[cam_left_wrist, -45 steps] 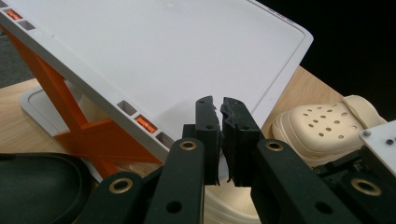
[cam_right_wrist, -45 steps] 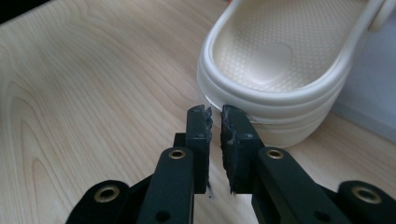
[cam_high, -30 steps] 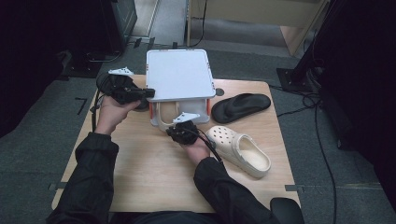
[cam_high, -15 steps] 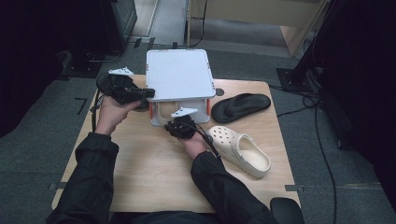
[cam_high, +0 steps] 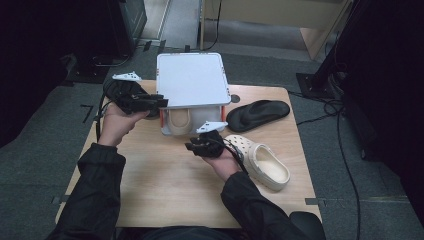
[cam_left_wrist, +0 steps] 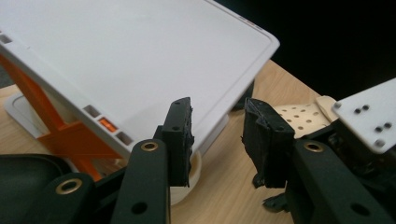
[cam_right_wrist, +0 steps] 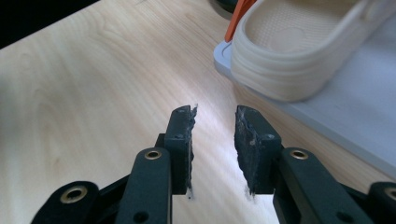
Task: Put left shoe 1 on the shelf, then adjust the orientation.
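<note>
Dark grey floor lies all round a small wooden table (cam_high: 165, 185); a white shoe rack (cam_high: 191, 80) with orange legs stands at the far edge, and a cream shoe (cam_high: 178, 120) sits on its low shelf; the left gripper (cam_high: 161, 102) is by the rack's left side, its jaws just opened, nothing between them; the right gripper (cam_high: 194, 147) hangs near the table's middle, just in front of the rack, jaws just opened too and empty; a second cream shoe (cam_high: 260, 161) lies by the right edge, a black sandal (cam_high: 257, 114) beyond it.

The person is wearing black sleeves (cam_high: 95, 185). Each black tool, left (cam_high: 161, 102) and right (cam_high: 192, 146), is carrying a white plate, brass-ringed screws, and a trailing black cable.
</note>
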The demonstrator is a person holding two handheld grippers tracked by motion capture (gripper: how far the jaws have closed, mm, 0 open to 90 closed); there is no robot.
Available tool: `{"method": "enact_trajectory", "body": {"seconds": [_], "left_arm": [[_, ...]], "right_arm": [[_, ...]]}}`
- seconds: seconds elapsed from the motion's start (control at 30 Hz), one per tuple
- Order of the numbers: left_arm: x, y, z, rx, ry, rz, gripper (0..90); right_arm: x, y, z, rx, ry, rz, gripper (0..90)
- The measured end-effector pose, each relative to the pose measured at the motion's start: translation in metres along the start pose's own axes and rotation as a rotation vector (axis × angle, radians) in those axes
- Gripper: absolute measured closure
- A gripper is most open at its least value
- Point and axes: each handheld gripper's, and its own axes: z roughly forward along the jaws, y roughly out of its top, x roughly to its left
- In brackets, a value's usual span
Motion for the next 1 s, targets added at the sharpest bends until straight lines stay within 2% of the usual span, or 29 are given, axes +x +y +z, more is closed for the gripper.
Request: {"method": "enact_trajectory", "body": {"seconds": [0.1, 0.17, 0.3, 0.47, 0.73, 0.83, 0.9, 1.0], "left_arm": [[-0.009, -0.001, 0.000, 0.010, -0.009, 0.011, 60.3], [-0.013, -0.005, 0.001, 0.000, -0.028, -0.005, 60.3], [-0.022, -0.014, 0.007, 0.017, -0.016, 0.003, 59.9], [-0.032, -0.028, 0.011, 0.035, -0.014, 0.003, 58.4], [-0.039, -0.048, 0.023, 0.058, -0.002, 0.026, 57.5], [-0.041, -0.052, 0.029, 0.092, -0.002, 0.040, 56.8], [-0.042, -0.056, 0.032, 0.079, 0.003, 0.050, 56.0], [-0.044, -0.061, 0.037, 0.081, -0.006, 0.037, 55.9]], "right_arm": [[0.000, -0.006, -0.021, -0.016, 0.003, 0.004, 65.9], [-0.003, -0.011, -0.034, -0.017, 0.007, 0.007, 65.6], [-0.005, -0.024, -0.054, -0.016, 0.008, 0.017, 65.3], [-0.009, -0.039, -0.079, -0.031, -0.016, 0.027, 64.8], [-0.016, -0.058, -0.105, -0.037, -0.061, 0.043, 63.9], [-0.019, -0.065, -0.114, -0.035, -0.081, 0.046, 63.9], [-0.020, -0.070, -0.121, -0.028, -0.103, 0.046, 63.9], [-0.024, -0.076, -0.129, -0.033, -0.113, 0.072, 63.9]]}}
